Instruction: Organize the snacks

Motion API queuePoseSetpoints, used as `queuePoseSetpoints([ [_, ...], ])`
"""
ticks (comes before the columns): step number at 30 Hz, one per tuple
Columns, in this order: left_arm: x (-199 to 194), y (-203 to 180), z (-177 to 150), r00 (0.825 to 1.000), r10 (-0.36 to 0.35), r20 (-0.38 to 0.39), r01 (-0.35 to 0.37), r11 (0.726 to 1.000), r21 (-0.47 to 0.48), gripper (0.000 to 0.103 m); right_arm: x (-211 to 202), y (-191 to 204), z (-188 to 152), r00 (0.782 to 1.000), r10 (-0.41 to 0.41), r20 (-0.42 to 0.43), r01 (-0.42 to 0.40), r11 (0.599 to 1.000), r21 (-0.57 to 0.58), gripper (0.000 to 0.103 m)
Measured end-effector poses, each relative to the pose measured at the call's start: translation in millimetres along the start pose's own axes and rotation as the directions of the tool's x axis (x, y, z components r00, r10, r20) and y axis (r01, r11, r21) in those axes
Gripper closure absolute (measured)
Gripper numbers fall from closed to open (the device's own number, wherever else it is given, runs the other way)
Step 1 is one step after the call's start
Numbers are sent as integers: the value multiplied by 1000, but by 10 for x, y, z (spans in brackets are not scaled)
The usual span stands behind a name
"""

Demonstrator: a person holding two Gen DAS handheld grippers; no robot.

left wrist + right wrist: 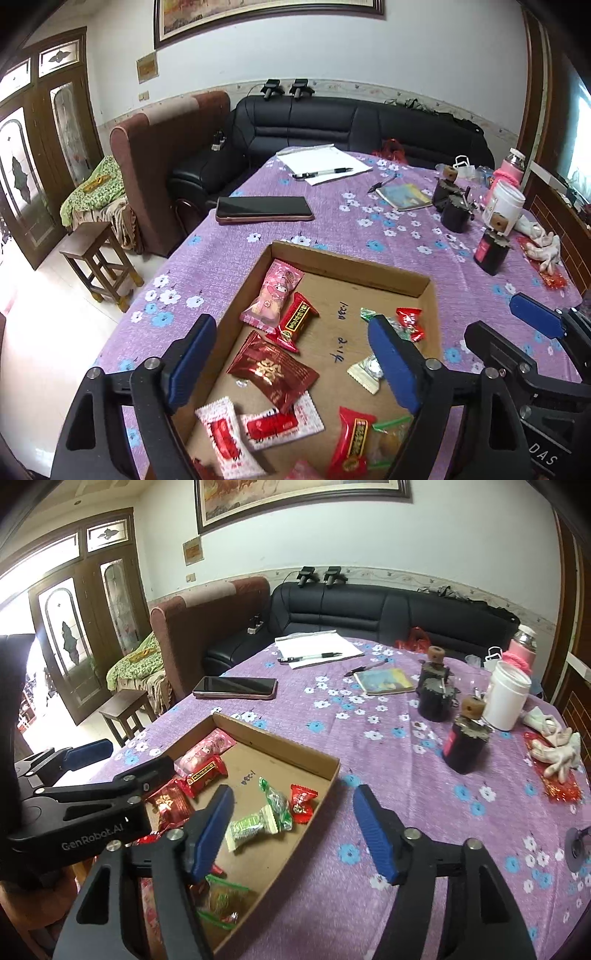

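two grippers hang over a shallow cardboard tray (pixel 424 284) of wrapped snacks on a purple flowered tablecloth (pixel 369 229). the left gripper (pixel 291 354) is released and empty, its jaws spread above a dark red packet (pixel 273 371) whose long axis slants from near its left finger to below its right. the right gripper (pixel 291 834), also released and empty, straddles the tray's right wall, with a green candy (pixel 247 829) lying crosswise just beside its left finger.
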State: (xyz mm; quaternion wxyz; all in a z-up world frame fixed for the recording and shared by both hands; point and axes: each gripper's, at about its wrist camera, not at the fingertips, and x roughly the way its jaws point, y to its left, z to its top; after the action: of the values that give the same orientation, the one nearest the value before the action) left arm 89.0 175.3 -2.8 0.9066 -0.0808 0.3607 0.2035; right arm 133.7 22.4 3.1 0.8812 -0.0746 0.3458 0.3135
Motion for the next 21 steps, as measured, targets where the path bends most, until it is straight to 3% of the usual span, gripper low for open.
queuePoseSetpoints([
  [3, -116, 12, -22, 1000, 9, 9, -9, 1000, -7, 10, -133, 3, -37, 1000, -10, 19, 10, 1000, 2, 22],
  [11, -395, 44, -114, 1000, 6, 31, -6, 1000, -9, 2, -453, -41, -135, 998, -22, 53, 21, 999, 35, 7],
  [21, -622, 58, -330, 1000, 29, 11, -29, 1000, -5, 1, -714, -7, -317, 997, -20, 73, 16, 999, 51, 6],
])
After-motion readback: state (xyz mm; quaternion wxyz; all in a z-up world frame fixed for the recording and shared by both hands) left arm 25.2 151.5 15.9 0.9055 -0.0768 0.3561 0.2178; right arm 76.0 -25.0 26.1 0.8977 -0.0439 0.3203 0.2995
